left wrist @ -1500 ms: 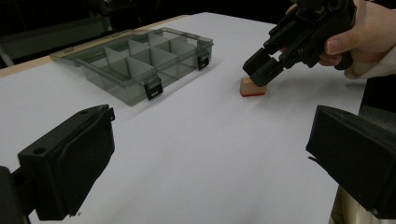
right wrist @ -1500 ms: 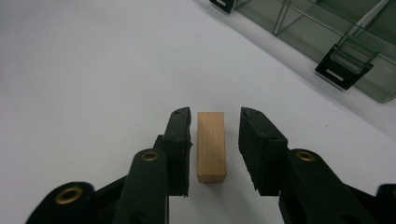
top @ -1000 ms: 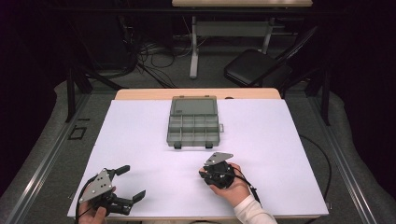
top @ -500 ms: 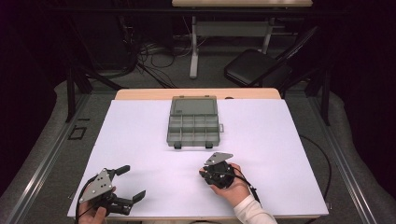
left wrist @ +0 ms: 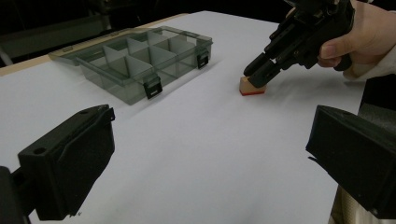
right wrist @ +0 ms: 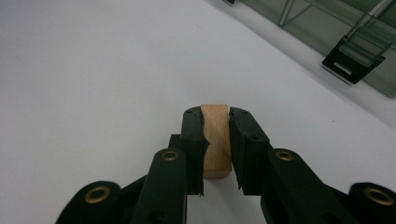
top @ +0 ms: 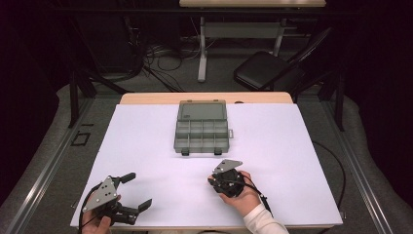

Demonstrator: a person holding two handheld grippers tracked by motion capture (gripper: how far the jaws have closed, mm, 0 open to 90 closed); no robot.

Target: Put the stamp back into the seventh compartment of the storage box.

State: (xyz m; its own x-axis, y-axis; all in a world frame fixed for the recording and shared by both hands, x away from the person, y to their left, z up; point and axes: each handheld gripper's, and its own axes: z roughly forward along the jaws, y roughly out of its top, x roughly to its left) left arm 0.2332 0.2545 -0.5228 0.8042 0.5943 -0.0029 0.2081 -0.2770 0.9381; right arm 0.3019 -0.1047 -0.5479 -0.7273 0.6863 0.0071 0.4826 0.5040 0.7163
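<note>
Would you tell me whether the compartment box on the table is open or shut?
Open: the compartment box has its lid laid back flat behind it, and its dividers show uncovered in the left gripper view.

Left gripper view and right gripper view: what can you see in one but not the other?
The left gripper view alone has the hand holding the right gripper, the block's red bottom edge, and the left gripper's fingers spread apart. The right gripper view alone has the right gripper's fingers squeezing the wooden block up close. Both have the block, compartment box and white table.
</note>
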